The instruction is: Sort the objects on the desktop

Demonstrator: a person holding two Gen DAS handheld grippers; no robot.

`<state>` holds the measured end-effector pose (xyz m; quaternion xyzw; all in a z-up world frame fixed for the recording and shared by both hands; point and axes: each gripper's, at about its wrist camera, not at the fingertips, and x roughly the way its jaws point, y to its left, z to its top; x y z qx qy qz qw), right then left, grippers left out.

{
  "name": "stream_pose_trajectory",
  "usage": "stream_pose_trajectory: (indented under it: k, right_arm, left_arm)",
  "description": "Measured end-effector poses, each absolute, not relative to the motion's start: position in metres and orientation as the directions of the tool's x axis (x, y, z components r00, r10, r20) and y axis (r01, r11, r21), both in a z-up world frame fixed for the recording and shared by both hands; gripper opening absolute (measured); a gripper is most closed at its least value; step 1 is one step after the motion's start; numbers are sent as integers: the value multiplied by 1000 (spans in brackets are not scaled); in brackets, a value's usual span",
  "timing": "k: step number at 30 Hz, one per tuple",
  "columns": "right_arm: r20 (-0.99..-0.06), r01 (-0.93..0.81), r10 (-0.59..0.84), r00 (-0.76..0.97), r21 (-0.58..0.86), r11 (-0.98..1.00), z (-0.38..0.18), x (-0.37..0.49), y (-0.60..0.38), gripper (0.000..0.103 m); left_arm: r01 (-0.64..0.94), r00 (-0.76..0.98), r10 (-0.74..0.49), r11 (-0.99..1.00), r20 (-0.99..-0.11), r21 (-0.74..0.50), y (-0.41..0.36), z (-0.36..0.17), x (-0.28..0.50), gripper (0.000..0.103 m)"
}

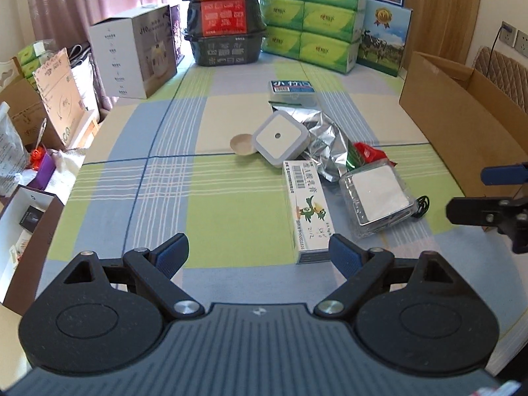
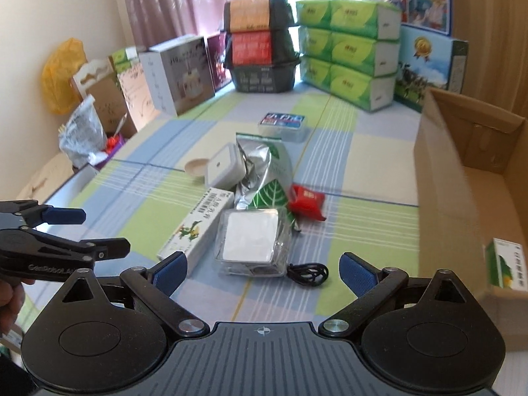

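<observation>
A pile lies on the checked cloth: a long white ointment box (image 1: 308, 209) (image 2: 194, 229), a clear-wrapped white square (image 1: 379, 194) (image 2: 249, 239), a white square night light (image 1: 280, 138) (image 2: 222, 168), a silver foil bag (image 1: 325, 145) (image 2: 260, 171), a red packet (image 1: 369, 155) (image 2: 305, 203), a blue-topped clear case (image 1: 292, 90) (image 2: 283, 125), a beige dish (image 1: 242, 144) (image 2: 196, 167) and a black cable (image 2: 308, 274). My left gripper (image 1: 259, 252) stands open just short of the ointment box. My right gripper (image 2: 264, 272) is open before the wrapped square, nothing held.
An open cardboard box (image 1: 462, 125) (image 2: 468, 181) stands on the right, with a green-and-white carton (image 2: 503, 264) inside. Tissue packs (image 1: 313, 19), stacked black baskets (image 1: 226, 16) and a white carton (image 1: 135, 49) line the far edge. Boxes and bags crowd the floor at left.
</observation>
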<state>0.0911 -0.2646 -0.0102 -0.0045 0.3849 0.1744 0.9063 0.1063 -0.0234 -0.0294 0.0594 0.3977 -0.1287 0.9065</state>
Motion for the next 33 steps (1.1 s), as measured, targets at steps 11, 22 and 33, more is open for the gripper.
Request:
stream_pose_trajectory:
  k: [11,22,33]
  right_arm:
    - [-753,-343,296,588,99,934,-49,130,-237,96]
    - [-787,-330,267,557,86,940,-69,151,-227,96]
    - [-802,-327,264,536,91,941,-74,155,-233,74]
  left_arm:
    - [275,651,-190,962,-735,-6,-22,-38,134,89]
    - [266,637,-193,964,-746,-23,-22,-44,160,89]
    - [275,612,-184,961,-769,-10,-25,-51,162,89]
